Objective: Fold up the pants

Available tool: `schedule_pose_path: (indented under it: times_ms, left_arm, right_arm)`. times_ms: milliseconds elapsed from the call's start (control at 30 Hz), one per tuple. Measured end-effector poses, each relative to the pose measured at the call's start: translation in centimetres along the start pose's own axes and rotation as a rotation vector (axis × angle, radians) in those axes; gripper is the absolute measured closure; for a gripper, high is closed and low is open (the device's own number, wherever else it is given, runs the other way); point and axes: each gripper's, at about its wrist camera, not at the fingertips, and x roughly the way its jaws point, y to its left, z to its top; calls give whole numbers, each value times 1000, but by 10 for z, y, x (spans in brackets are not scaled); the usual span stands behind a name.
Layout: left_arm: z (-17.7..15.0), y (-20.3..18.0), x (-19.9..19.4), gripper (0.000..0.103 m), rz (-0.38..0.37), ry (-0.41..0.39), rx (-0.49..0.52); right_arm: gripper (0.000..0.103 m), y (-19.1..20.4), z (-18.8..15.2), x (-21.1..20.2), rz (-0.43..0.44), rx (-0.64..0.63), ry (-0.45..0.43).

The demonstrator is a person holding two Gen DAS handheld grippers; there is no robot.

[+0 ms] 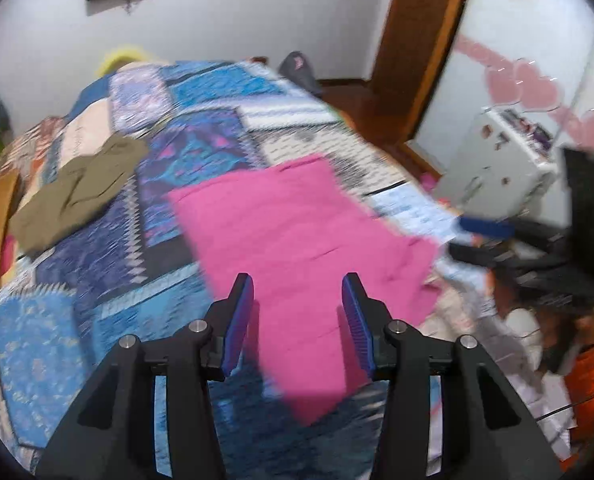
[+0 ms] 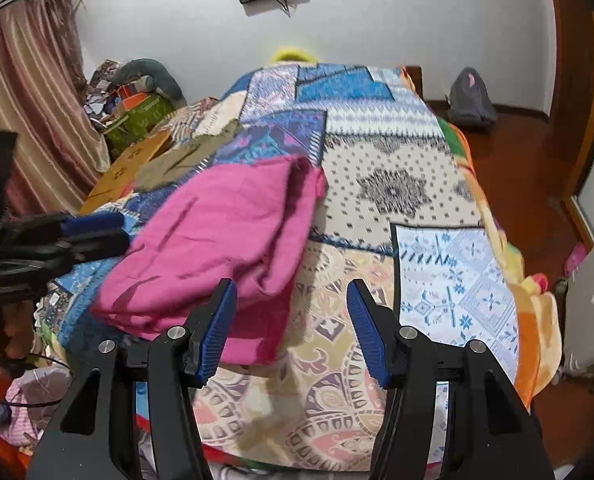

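Observation:
The pink pants [image 1: 297, 232] lie folded flat on the patchwork bedspread [image 1: 201, 128]. My left gripper [image 1: 298, 288] hovers open and empty over their near edge. In the right wrist view the pink pants [image 2: 217, 232] lie left of centre, their layers stacked. My right gripper [image 2: 291, 296] is open and empty, just past their right edge. The right gripper shows at the right of the left wrist view [image 1: 485, 236]; the left gripper shows at the left of the right wrist view [image 2: 93, 228].
An olive garment [image 1: 77, 196] lies folded on the bed's far left. A cardboard box [image 2: 129, 168] and clutter stand beside the bed. A white cabinet [image 1: 493, 164], a wooden door frame [image 1: 425, 40] and a dark bag [image 2: 471, 96] on the floor are nearby.

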Motion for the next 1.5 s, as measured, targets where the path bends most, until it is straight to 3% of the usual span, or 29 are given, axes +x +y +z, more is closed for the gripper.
schedule_pose_path:
  times_ms: [133, 433, 667, 833, 1033, 1200, 1300, 1500]
  left_arm:
    - [-23, 23, 13, 56, 53, 42, -23]
    - [-49, 21, 15, 55, 41, 12, -60]
    - [-53, 16, 9, 55, 20, 23, -48]
    - [-33, 24, 2, 55, 56, 12, -24]
    - [20, 47, 17, 55, 99, 4, 4]
    - [68, 62, 59, 55, 41, 38, 20]
    - [88, 68, 89, 54, 50, 68, 50]
    - [115, 91, 159, 49, -37, 181, 17]
  right_arm:
    - [49, 15, 6, -3, 15, -26, -19]
    - [49, 45, 3, 30, 9, -84, 44]
    - [47, 32, -19, 47, 8, -66, 115]
    - [47, 25, -19, 45, 0, -61, 108]
    - [47, 14, -17, 48, 14, -56, 110]
    - [47, -1, -9, 58, 35, -50, 134]
    - [47, -9, -5, 64, 44, -39, 143]
    - [47, -16, 0, 69, 77, -41, 156]
